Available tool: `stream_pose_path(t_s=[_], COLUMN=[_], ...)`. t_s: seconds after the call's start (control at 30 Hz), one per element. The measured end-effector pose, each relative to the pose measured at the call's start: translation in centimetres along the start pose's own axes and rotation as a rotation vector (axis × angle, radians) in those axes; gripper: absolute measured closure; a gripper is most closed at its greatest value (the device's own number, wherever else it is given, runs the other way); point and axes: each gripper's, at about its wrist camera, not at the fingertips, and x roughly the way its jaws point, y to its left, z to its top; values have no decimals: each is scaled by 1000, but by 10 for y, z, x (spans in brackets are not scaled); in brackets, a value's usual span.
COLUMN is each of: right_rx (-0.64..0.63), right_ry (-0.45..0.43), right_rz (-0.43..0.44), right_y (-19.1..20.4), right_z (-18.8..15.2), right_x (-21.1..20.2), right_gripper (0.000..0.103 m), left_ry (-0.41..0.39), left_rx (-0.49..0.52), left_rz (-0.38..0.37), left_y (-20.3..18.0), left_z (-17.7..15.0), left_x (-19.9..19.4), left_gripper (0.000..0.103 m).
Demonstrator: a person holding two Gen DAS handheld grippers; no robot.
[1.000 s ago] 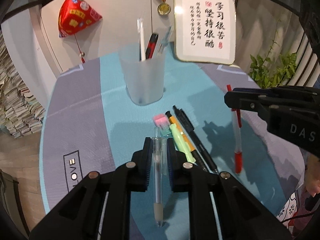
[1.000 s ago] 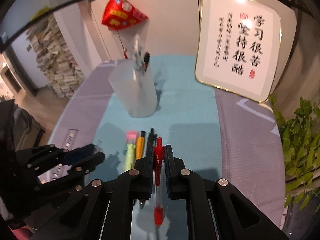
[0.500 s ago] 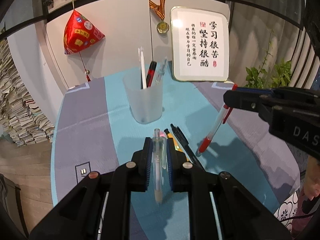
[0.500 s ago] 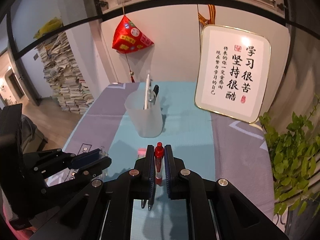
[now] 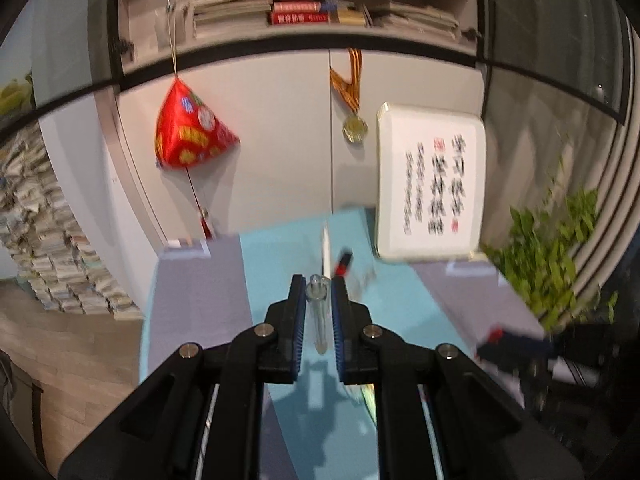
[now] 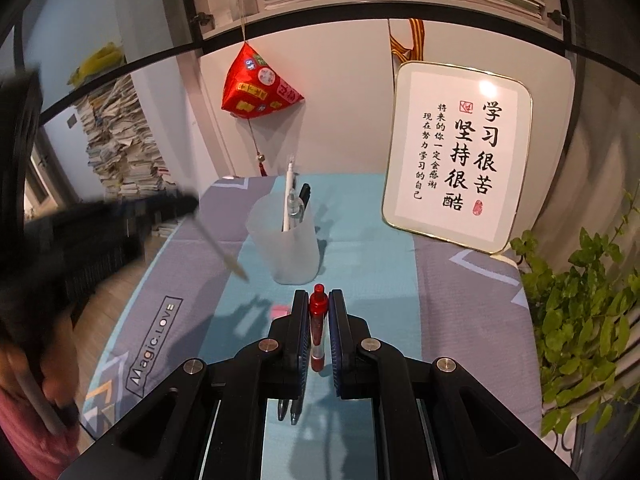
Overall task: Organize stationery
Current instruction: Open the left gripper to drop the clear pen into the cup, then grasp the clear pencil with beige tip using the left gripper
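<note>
My left gripper (image 5: 318, 292) is shut on a clear pen (image 5: 319, 316) and holds it lifted, tip hanging down; it also shows blurred at the left of the right wrist view (image 6: 120, 216), the pen (image 6: 222, 246) slanting toward the cup. My right gripper (image 6: 319, 304) is shut on a red pen (image 6: 317, 328), held above the mat. The frosted pen cup (image 6: 288, 248) stands on the teal mat (image 6: 360, 248) with a white pen (image 6: 289, 196) and dark pens inside. In the left wrist view only the pen tops (image 5: 326, 252) show behind the fingers.
A framed calligraphy sign (image 6: 456, 156) leans at the back right. A green plant (image 6: 576, 320) is at the right edge. Black pen tips (image 6: 288, 410) and a pink eraser (image 6: 280, 312) lie on the mat under my right gripper. A red ornament (image 6: 256, 88) hangs on the wall.
Both grippers have risen from the mat with their pens and tilted up. The left gripper has swung toward the cup; its view is blurred by motion.
</note>
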Motion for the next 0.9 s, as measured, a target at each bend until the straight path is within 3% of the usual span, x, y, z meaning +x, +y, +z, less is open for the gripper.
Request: stream_pose_path(t_s=[0.2,0.4,0.5,0.57,0.73,0.9], right_rx=[5,25,37,37,38,23], right_ry=[-4,-3,1,7,20,28], right_rz=[-7,-18,-20,-23,-10,11], right_y=[-6,-16,-21,-23,-23,-12], right_z=[2,2,-1,-2,-1,-2], right_x=[0,0,1,3,11,15], right_gripper=[93,93,93,93,93,93], left_ry=[-57,-30,17,95,275,334], left_rx=[-20,-45,-85,-76,-52,-58], left_rz=[17,35,6,10,-49,-44], left_y=[6,12,26,31,44,54], left_z=[33,30,0,-31,-115,-161], left_x=[12,28,30,36,42,43], left_gripper=[93,93,89,88,73,70])
